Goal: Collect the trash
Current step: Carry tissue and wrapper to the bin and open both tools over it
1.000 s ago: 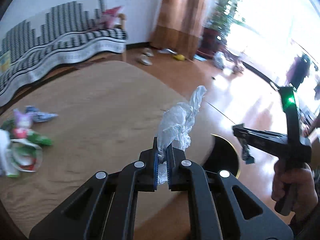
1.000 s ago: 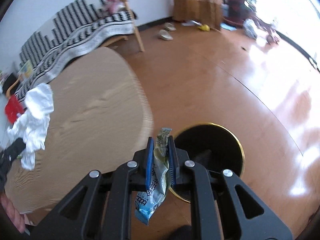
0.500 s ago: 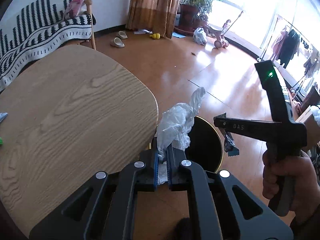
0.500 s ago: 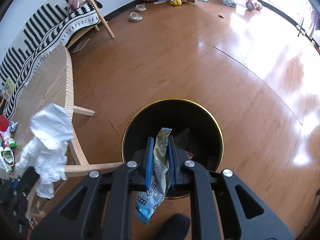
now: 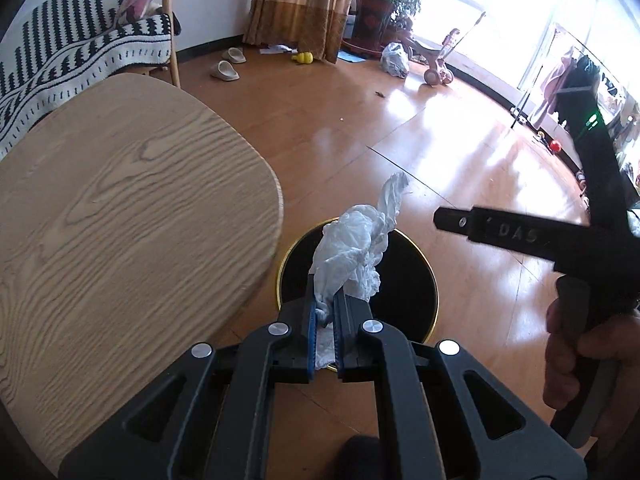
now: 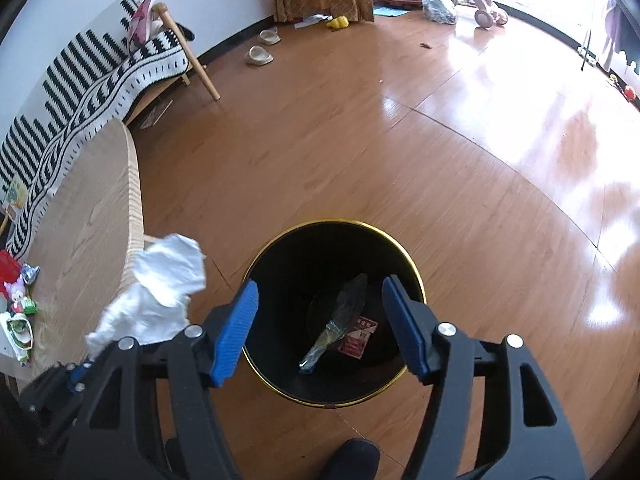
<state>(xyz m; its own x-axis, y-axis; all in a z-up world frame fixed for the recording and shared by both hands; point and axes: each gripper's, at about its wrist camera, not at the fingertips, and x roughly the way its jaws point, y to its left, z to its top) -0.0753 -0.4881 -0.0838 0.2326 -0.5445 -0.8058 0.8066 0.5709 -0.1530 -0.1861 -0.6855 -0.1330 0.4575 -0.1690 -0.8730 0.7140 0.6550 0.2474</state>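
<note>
My left gripper (image 5: 325, 300) is shut on a crumpled white plastic bag (image 5: 352, 248) and holds it over the near rim of a black trash bin with a gold rim (image 5: 434, 280). The bag also shows in the right wrist view (image 6: 156, 300). My right gripper (image 6: 320, 308) is open and empty above the bin (image 6: 280, 390). A blue snack wrapper (image 6: 336, 320) lies inside the bin. In the left wrist view the right gripper (image 5: 452, 220) shows from the side, above the bin's right.
A wooden table (image 5: 120, 208) stands left of the bin; several pieces of trash (image 6: 18, 312) lie on its far end. A sofa with a striped cover (image 6: 100, 76), slippers (image 5: 226, 70) and a tricycle (image 5: 436, 64) are farther off on the wooden floor.
Both grippers moved from the table to above the bin. My right gripper opened and the snack wrapper dropped into the bin. The left gripper still holds the bag.
</note>
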